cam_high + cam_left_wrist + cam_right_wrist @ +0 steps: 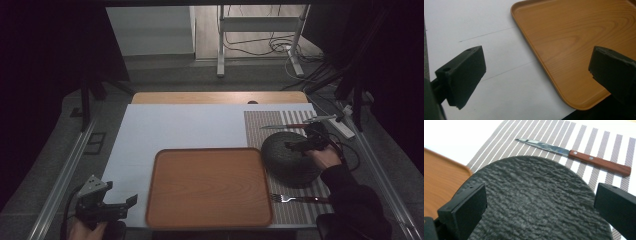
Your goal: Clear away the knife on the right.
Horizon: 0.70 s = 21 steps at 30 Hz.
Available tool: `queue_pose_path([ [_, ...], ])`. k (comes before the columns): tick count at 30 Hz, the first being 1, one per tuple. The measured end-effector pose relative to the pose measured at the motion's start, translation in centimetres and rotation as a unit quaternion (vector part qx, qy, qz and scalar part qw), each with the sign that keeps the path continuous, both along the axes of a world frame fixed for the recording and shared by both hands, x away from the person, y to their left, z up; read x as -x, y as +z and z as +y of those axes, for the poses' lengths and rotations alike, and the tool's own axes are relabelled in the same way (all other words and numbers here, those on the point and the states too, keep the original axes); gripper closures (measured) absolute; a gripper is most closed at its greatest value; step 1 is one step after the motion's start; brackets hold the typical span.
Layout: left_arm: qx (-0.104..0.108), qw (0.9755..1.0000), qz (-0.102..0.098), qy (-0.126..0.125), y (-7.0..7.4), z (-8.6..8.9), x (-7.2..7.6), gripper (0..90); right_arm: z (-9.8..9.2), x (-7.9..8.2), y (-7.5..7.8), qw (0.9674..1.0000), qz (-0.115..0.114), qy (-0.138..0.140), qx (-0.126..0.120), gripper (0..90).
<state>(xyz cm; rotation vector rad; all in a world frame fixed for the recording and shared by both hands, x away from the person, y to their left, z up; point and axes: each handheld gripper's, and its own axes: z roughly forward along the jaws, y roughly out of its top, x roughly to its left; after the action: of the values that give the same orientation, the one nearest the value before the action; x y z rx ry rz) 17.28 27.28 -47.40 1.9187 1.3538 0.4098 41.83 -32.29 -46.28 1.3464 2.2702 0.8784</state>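
A dark textured round plate (290, 159) (536, 200) lies on the striped placemat (295, 120) (499, 142) at the right. My right gripper (296, 146) (539, 202) hovers open just above the plate, jaws spread wide. Beyond the plate lies a wooden-handled knife (286, 126) (574, 153). A fork (295, 199) rests on the mat near the front edge. A wooden tray (209, 186) (579, 42) sits empty in the middle. My left gripper (120, 204) (536, 75) is open at the front left, above the white sheet beside the tray's near corner.
A white sheet (175, 130) (474, 25) covers most of the table. A bare wooden strip (220, 97) runs along the far edge. A power strip (342, 127) and cables lie off the right side. Metal rails flank the table.
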Motion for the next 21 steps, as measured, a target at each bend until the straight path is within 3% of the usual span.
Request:
queue_pose_path([
  [12,0.0,1.0,0.001,-0.001,0.0,0.0,0.0,2.0,0.0,-2.4,-0.8,0.9999,0.006,-0.002,0.011,0.0],
  [21,0.001,1.0,0.003,-0.001,0.0,0.0,-0.1,2.0,-0.3,-4.1,-1.0,0.9995,0.026,-0.013,0.008,0.0],
])
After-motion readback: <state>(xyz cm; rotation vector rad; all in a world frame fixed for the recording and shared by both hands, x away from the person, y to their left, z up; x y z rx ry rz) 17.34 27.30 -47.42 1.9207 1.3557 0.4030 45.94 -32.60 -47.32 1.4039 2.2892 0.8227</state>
